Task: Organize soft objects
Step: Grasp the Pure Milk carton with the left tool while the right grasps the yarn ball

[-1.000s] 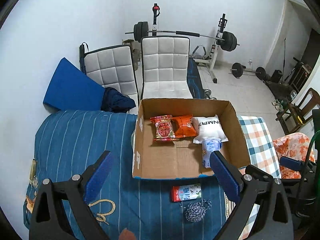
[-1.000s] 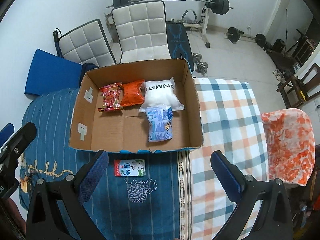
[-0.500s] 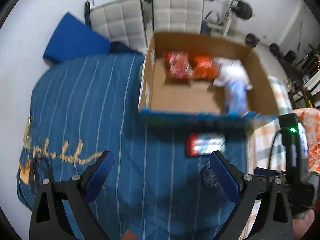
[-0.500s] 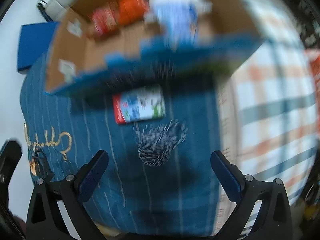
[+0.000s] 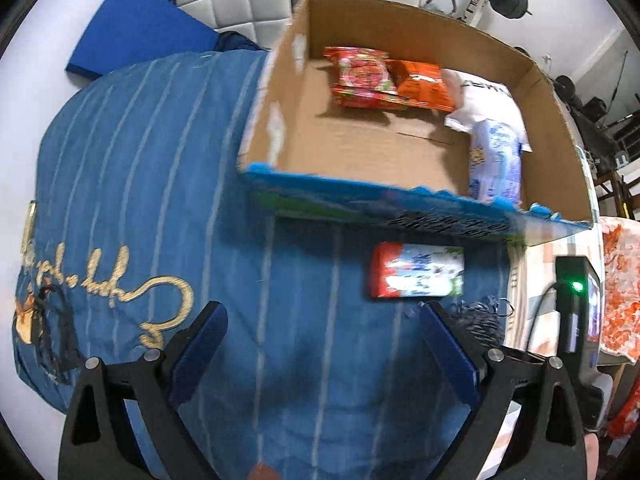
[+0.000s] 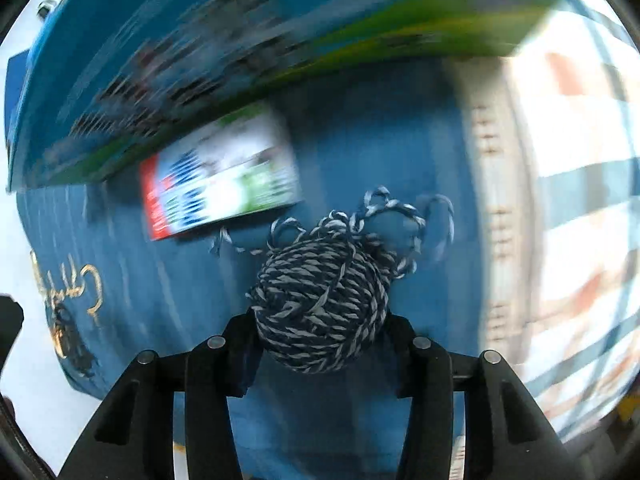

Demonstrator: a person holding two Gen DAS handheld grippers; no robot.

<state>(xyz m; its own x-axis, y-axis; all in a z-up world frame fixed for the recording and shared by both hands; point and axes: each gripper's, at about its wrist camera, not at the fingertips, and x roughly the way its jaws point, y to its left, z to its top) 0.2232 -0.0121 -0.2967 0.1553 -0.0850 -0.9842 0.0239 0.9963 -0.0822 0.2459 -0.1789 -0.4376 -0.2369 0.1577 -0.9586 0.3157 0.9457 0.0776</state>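
blue striped blanket (image 5: 132, 184), left gripper (image 5: 320, 336) apart, right gripper (image 6: 322, 338) clamping yarn ball (image 6: 320, 300) beside milk carton (image 6: 220, 176)

In my right wrist view, motion blur smears the cardboard box (image 6: 240, 60), the print on the flat carton (image 6: 220, 184) and the checked cloth (image 6: 580, 200) beyond reading. The yarn ball (image 6: 320, 300) covers the inner pads of my right gripper (image 6: 320, 344). In my left wrist view, my left gripper (image 5: 320, 344) hides most of that ball, and the carton's label is illegible.
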